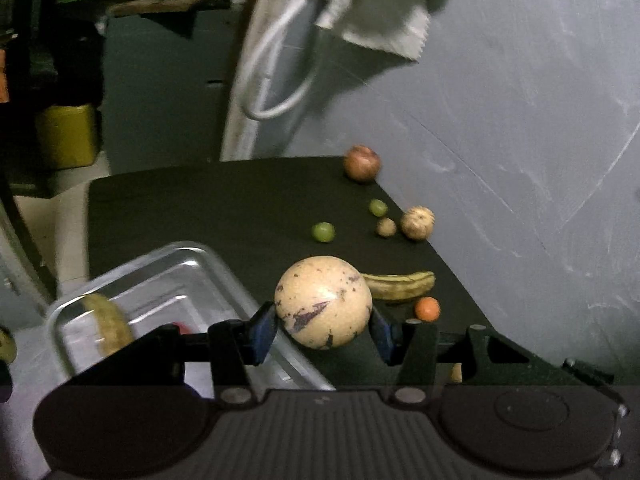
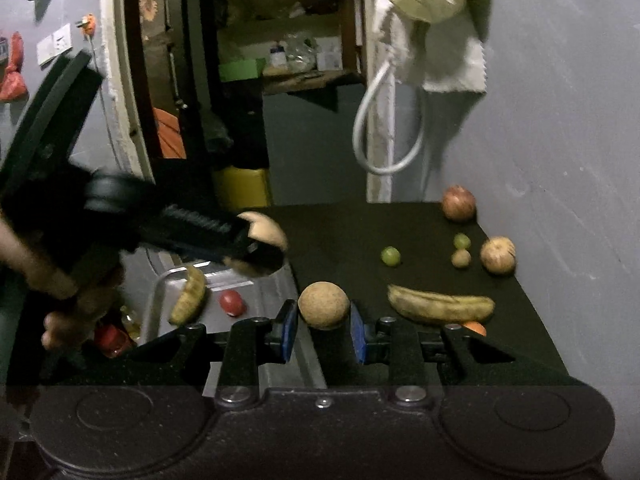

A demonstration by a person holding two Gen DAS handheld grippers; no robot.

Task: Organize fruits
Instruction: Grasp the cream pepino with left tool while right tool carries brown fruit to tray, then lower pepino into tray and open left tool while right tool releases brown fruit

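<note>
My left gripper [image 1: 322, 315] is shut on a large pale round fruit [image 1: 323, 302] with purple blotches, held above the black table [image 1: 208, 208] beside a metal tray [image 1: 168, 268]. In the right wrist view that same gripper [image 2: 260, 246] hangs over the tray [image 2: 160, 292], which holds a banana [image 2: 190, 296] and a red fruit [image 2: 231, 303]. My right gripper [image 2: 323, 313] is shut on a brown round fruit [image 2: 324, 304]. Loose on the table lie a banana [image 2: 440, 304], an orange fruit [image 2: 474, 326], two green grapes [image 2: 390, 256], a small brown fruit [image 2: 461, 258], a tan fruit [image 2: 498, 255] and a reddish apple [image 2: 459, 203].
A grey wall [image 2: 560, 160] runs along the table's right edge. A white cord loop [image 2: 386, 132] and a cloth [image 2: 436, 20] hang above the far edge. A yellow box [image 2: 242, 186] stands on the floor beyond. A person's hand [image 2: 68, 308] holds the left gripper.
</note>
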